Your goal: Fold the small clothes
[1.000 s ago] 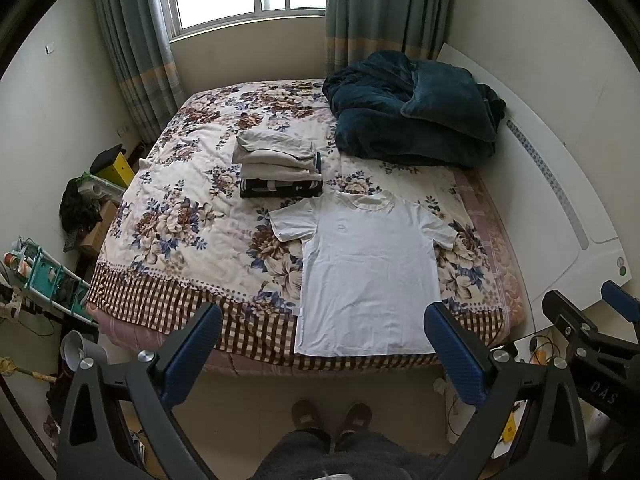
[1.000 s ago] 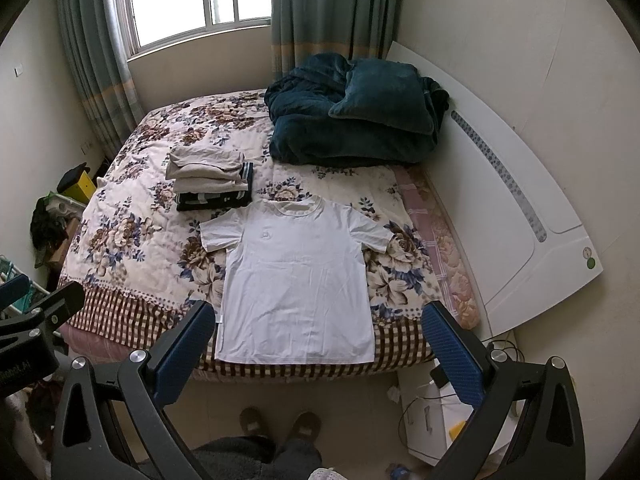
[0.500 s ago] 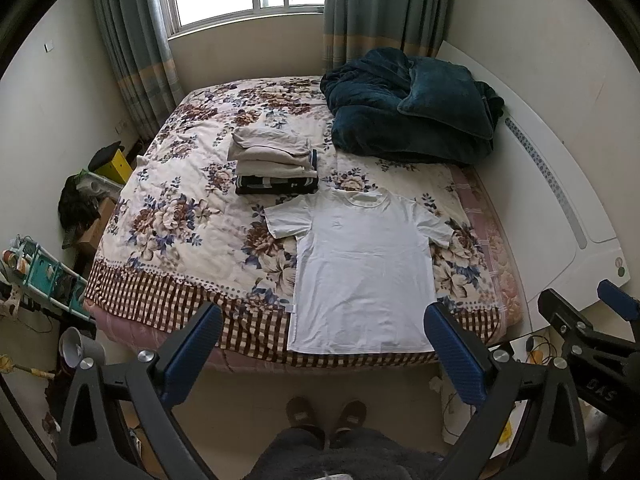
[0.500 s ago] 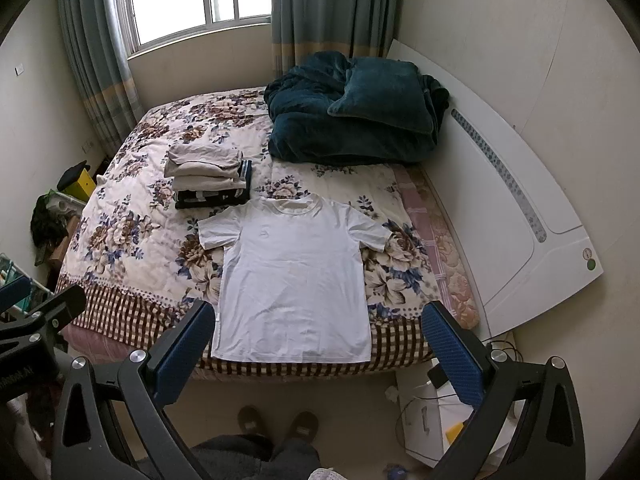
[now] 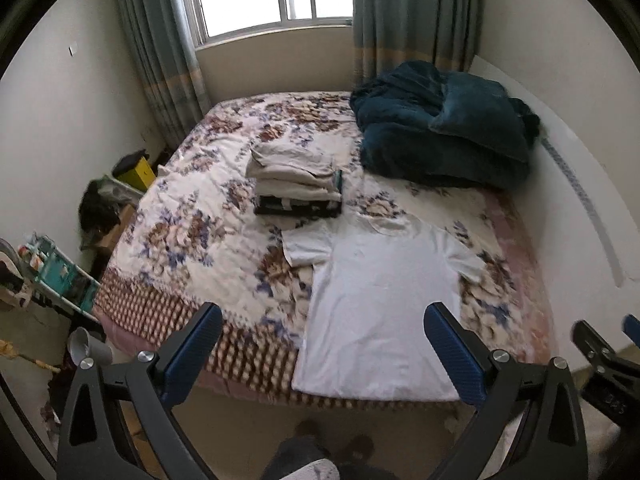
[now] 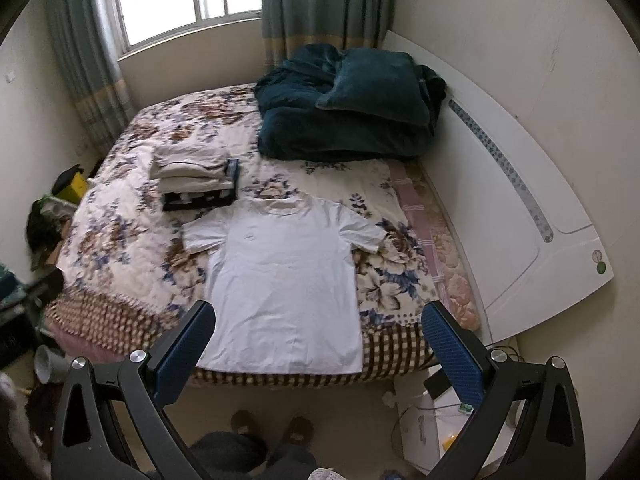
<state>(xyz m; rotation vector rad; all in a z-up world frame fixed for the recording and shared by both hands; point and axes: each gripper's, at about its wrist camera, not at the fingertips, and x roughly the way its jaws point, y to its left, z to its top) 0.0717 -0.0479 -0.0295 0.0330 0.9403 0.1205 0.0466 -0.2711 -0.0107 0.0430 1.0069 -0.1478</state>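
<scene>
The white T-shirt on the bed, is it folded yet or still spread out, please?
Spread out: the white T-shirt lies flat, both sleeves out and hem straight.

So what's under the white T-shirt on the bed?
The T-shirt lies flat on the flowery quilt, its hem at the checked border. The quilt shows all around it. Whatever is under the middle is covered, though no bump shows.

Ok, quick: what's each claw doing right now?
Left claw: open, holding nothing, above the bed's near edge.
Right claw: open, holding nothing, over the shirt hem.
</scene>
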